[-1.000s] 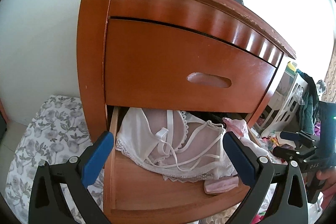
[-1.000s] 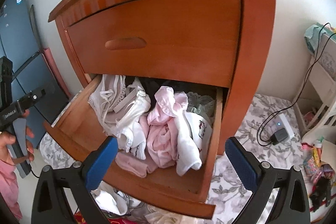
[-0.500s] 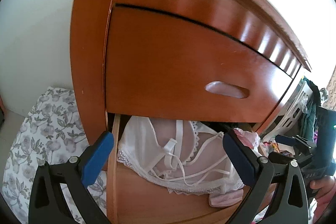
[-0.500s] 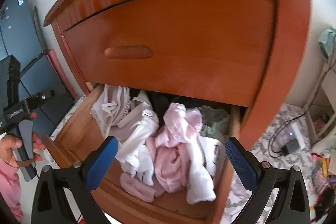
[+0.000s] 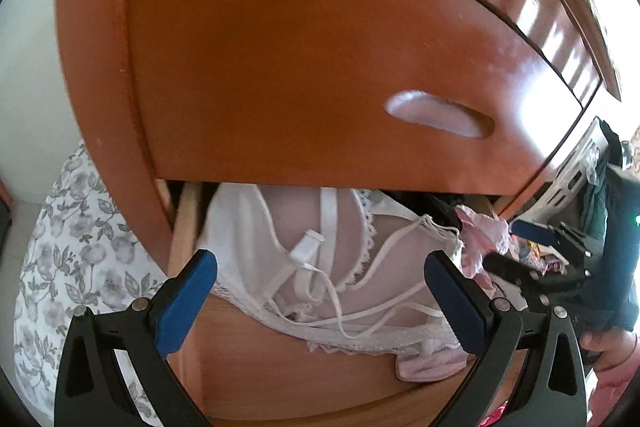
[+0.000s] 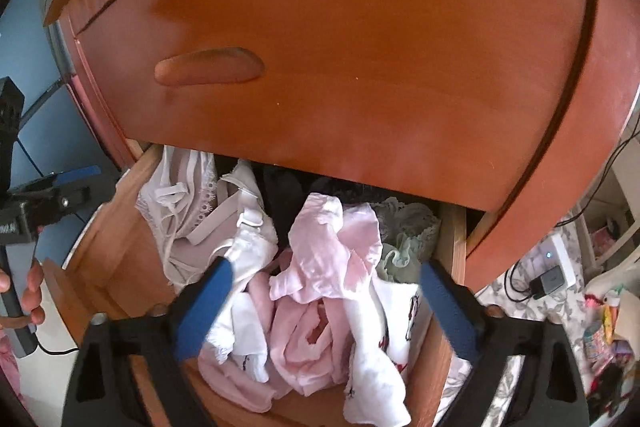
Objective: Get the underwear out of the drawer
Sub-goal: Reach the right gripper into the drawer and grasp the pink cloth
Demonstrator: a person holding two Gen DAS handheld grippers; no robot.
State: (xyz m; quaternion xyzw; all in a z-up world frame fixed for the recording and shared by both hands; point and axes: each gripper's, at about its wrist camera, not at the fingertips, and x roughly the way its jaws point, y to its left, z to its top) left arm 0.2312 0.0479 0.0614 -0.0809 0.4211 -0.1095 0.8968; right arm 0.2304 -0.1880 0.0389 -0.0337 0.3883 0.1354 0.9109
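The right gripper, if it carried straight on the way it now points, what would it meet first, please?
Most likely the pink underwear heaped in the open drawer, framed between its closing, not yet touching fingers; depth is unclear.

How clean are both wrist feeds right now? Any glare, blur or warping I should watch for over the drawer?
Left wrist view: strong window glare on the upper drawer front and its handle recess; fisheye bows the wood; white bra fairly sharp. Right wrist view: motion blur smears the right claw, whose jaws are closing with nothing pinched; pink underwear soft; dark shadow under the upper drawer.
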